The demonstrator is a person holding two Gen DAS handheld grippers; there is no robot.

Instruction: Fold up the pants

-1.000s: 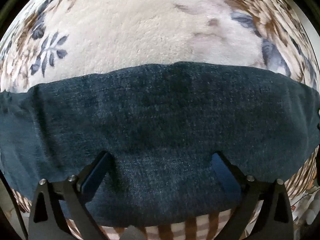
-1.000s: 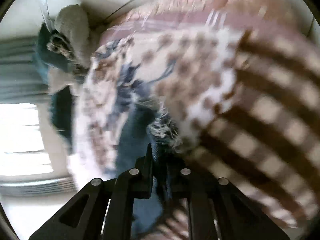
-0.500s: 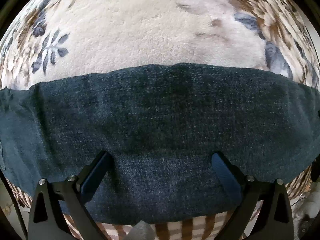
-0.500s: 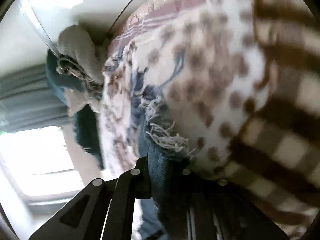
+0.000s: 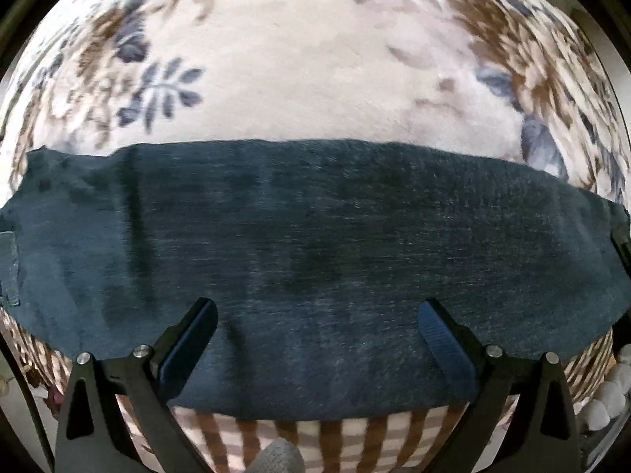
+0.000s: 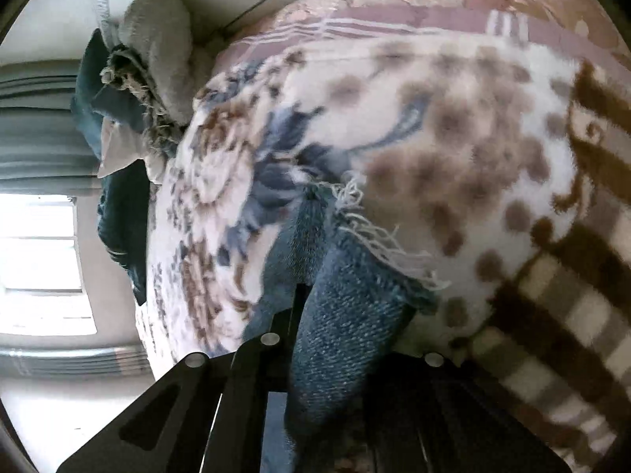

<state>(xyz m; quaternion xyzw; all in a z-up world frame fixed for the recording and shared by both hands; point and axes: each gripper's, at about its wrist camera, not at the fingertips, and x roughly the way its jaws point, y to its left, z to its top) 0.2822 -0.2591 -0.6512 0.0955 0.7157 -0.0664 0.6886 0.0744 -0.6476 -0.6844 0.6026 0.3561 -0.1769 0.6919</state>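
Two grippers: one idle, one carrying cloth.
Left gripper: its fingers stand wide apart over the pants, gripping nothing. Against the view a second ago it has drawn back slightly, so more of the blanket shows toward 12 o'clock.
Pants, left view: a dark denim band lies flat across the blanket from 9 to 3 o'clock, its near edge at 6 o'clock over the checked border.
Right gripper: clamped narrow on the frayed hem; the denim bunches up between the fingers toward 12 o'clock.
Change, right view: the camera has swung over the last second, and the hem now stands larger and higher above the blanket, which suggests the leg end is being lifted.
Meaning: probably the fold-over is under way, with the hem to be carried across the flat band.
Background: a heap of other clothes sits at 10 o'clock, well apart.
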